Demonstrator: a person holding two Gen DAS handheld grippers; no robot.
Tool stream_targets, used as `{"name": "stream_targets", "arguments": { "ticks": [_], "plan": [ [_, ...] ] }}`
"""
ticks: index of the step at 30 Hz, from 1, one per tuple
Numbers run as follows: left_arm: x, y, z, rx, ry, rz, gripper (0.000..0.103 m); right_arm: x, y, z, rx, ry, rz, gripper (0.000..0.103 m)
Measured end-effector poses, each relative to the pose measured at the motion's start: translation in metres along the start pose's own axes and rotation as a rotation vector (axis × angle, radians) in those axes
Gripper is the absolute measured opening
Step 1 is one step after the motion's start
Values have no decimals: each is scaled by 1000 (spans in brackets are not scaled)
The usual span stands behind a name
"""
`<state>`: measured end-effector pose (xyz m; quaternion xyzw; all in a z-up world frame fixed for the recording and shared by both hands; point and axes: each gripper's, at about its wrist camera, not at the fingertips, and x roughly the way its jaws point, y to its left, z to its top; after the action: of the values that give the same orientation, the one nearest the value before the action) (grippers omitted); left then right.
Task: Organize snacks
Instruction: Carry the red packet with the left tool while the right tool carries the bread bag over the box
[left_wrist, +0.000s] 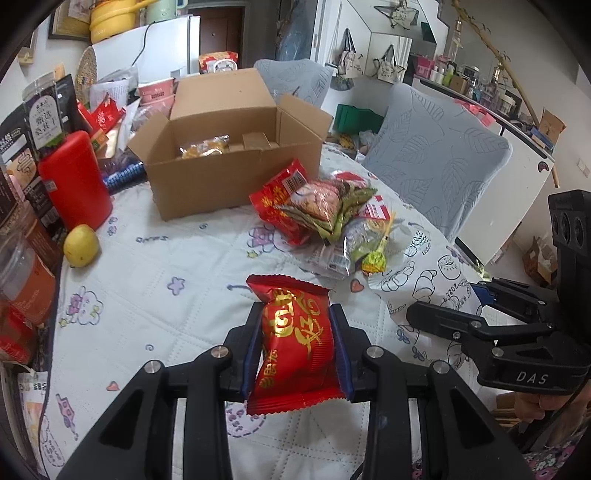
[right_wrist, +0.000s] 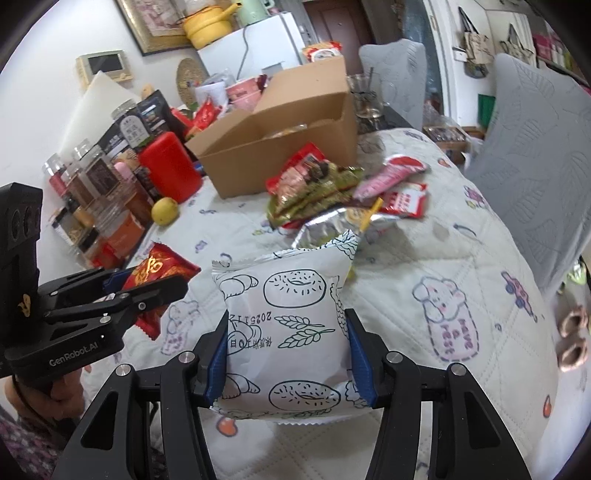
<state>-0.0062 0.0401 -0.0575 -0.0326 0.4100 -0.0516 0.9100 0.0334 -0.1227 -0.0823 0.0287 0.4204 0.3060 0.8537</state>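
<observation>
My left gripper is shut on a red snack packet with gold lettering, held above the quilted tablecloth; it also shows in the right wrist view. My right gripper is shut on a white bread packet printed with bagels and croissants; its end shows in the left wrist view. An open cardboard box stands further back with a yellow snack inside. A pile of snack packets lies in front of the box.
A red canister and a yellow fruit stand left of the box. Jars and boxes line the table's left side. Two grey-covered chairs stand at the right. The table edge curves at right.
</observation>
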Motion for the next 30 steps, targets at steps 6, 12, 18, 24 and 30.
{"name": "stream_targets", "arguments": {
  "ticks": [6,12,18,24,30],
  "plan": [
    [-13,7,13,-15,-49,15,34,-2,14,17,-36,-22,45,55],
    [-28,10,29,-7,-110,34,34,-4,28,40,-100,-54,77,55],
    [-35,15,46,-4,-166,54,34,-8,37,64,-135,-82,134,55],
    [-41,20,65,-3,-214,54,34,-13,43,85,-170,-129,129,55],
    [-44,22,88,19,-258,43,34,-18,44,105,-192,-173,118,55]
  ]
}}
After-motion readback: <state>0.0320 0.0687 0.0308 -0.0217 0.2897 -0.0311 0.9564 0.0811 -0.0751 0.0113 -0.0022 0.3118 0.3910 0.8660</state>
